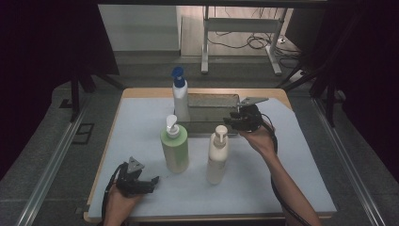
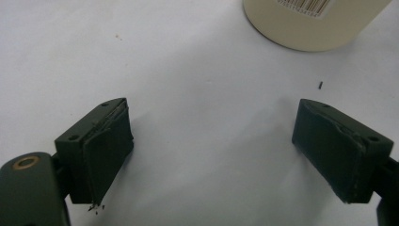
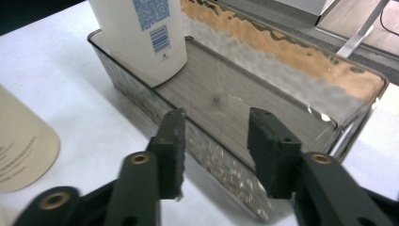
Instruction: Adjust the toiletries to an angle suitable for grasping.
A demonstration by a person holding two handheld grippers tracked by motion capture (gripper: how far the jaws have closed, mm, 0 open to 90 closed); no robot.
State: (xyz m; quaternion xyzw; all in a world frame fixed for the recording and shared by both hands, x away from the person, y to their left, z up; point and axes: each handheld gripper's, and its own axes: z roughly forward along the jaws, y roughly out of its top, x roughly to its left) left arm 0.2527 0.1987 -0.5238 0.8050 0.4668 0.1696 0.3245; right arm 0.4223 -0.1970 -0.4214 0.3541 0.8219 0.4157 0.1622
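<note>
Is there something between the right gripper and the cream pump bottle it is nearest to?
Nothing visible stands between them. The right gripper hovers at the near wall of the clear tray, its fingers apart and empty. The cream pump bottle stands on the white mat just in front, with free space around it.

No legible txt. Barcode on cream bottle, top right of left gripper view; blue print + barcode on white bottle, top left of right gripper view, too small to read.

Left hand-held gripper: black body, grey three-cornered plate, black cable.
Right hand-held gripper: black jaws, brass-ringed screw holes.
</note>
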